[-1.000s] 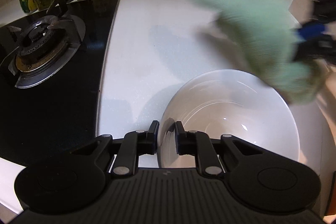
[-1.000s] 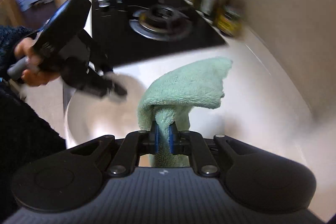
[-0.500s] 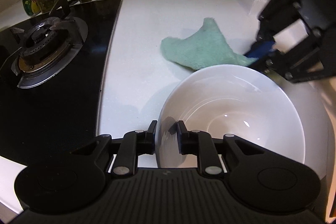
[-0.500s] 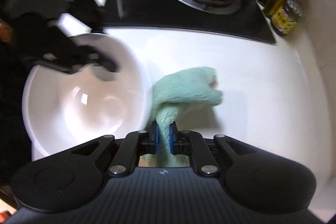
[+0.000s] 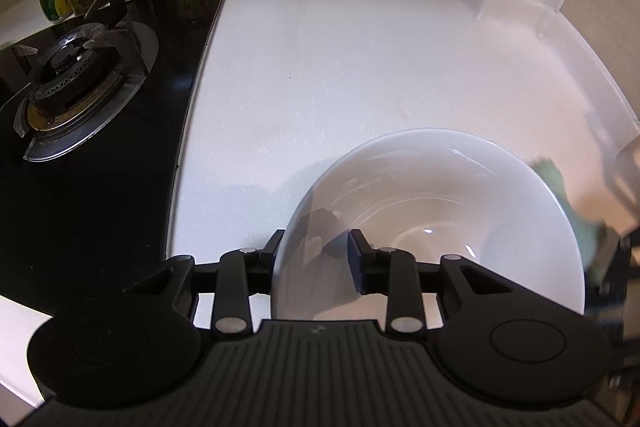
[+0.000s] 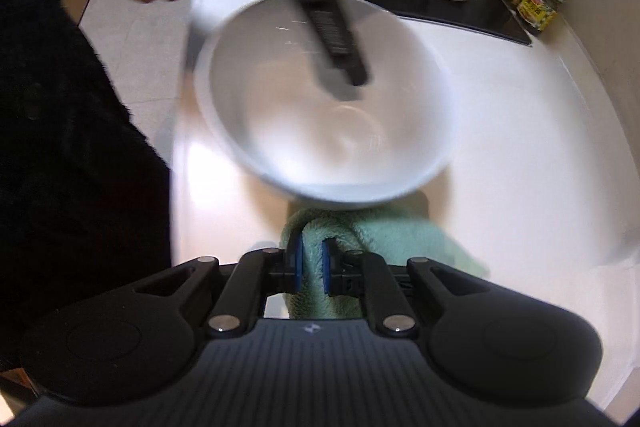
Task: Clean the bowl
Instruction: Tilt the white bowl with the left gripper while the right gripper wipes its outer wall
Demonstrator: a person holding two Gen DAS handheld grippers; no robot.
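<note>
Gripping the glossy white ceramic bowl (image 5: 436,223), lower right of frame, the left gripper (image 5: 316,259) straddles its near rim, one finger inside; slick glaze may slip. Bare counter above, black glass hob (image 5: 100,163) left.

Right view: right gripper (image 6: 311,265) pinches the pale green terry cloth (image 6: 384,231) beneath the bowl's rim; cloth could snag there.
</note>
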